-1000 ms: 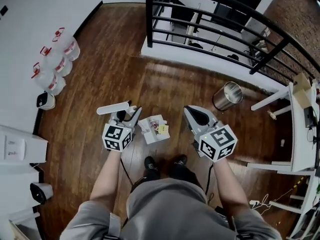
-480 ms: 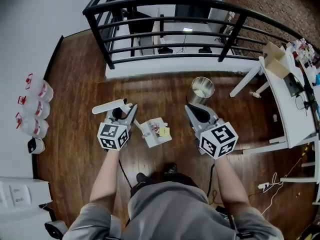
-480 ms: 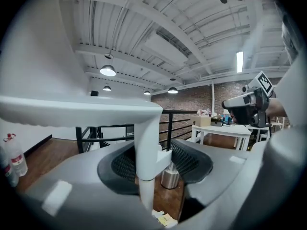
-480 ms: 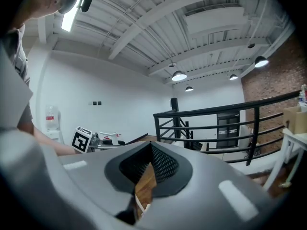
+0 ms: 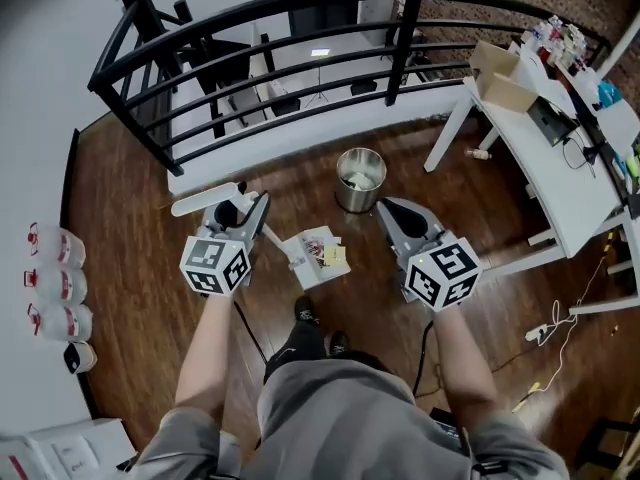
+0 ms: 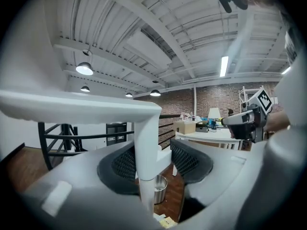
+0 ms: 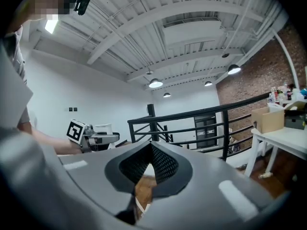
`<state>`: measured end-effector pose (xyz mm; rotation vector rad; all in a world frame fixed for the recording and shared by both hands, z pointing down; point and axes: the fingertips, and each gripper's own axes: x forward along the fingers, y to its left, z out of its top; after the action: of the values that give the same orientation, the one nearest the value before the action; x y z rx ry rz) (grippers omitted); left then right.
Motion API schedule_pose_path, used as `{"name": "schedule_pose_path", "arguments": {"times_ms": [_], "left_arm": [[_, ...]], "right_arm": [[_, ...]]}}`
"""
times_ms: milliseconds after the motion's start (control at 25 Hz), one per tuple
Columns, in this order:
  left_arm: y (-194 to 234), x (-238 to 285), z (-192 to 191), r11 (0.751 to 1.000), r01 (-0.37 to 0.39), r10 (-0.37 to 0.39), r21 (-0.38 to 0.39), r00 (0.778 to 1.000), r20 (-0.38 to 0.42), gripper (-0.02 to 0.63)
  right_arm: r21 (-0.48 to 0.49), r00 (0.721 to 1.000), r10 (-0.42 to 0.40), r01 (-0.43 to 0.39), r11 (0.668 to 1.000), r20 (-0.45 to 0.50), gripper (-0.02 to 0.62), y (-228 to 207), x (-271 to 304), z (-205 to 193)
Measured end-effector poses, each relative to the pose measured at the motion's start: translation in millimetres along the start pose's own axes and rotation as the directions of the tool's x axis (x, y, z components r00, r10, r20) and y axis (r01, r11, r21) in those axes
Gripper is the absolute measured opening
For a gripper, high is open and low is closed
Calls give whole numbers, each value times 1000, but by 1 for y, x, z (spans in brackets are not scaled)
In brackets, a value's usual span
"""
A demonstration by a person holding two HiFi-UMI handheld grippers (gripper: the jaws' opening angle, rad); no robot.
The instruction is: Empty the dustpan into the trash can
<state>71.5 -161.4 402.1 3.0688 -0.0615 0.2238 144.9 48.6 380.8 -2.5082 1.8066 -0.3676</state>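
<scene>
The floor (image 5: 130, 218) is dark wood, smooth and shiny. The trash can (image 5: 360, 180) is bare shiny metal. The dustpan (image 5: 303, 248) is white plastic, and its handle (image 6: 146, 143) looks smooth and a bit glossy. The bits (image 5: 333, 256) in it are paper. The left gripper (image 5: 255, 208) and the right gripper (image 5: 392, 211) are dull grey plastic, with black pads (image 7: 165, 164) that look bumpy like a net. The railing (image 5: 400, 53) is black metal. The table (image 5: 575, 183) is smooth and white, and the box (image 5: 500, 78) on it is brown cardboard. The far wall (image 7: 268, 56) is rough brick
</scene>
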Motion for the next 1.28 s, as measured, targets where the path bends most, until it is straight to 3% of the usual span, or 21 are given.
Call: {"name": "schedule_pose_path", "arguments": {"times_ms": [400,720,1000,1280], "left_arm": [[-2,101,71,987,160,-160,6,986,51,199],[-4,162,153,954,296,-298,36,952,66,198],[-9,204,208,943,330,-332,44,937,108,198],[-15,247,244,948,312,-317,54,936,152,196]], "right_arm": [[-30,991,-132,132,991,0,-2,-81,36,23],[-63,979,-199,201,978,41,-2,-118,76,71],[-80,975,-207,214,974,80,-2,-154,89,104],[-133,984,-135,151,980,118,-2,-182,105,135]]}}
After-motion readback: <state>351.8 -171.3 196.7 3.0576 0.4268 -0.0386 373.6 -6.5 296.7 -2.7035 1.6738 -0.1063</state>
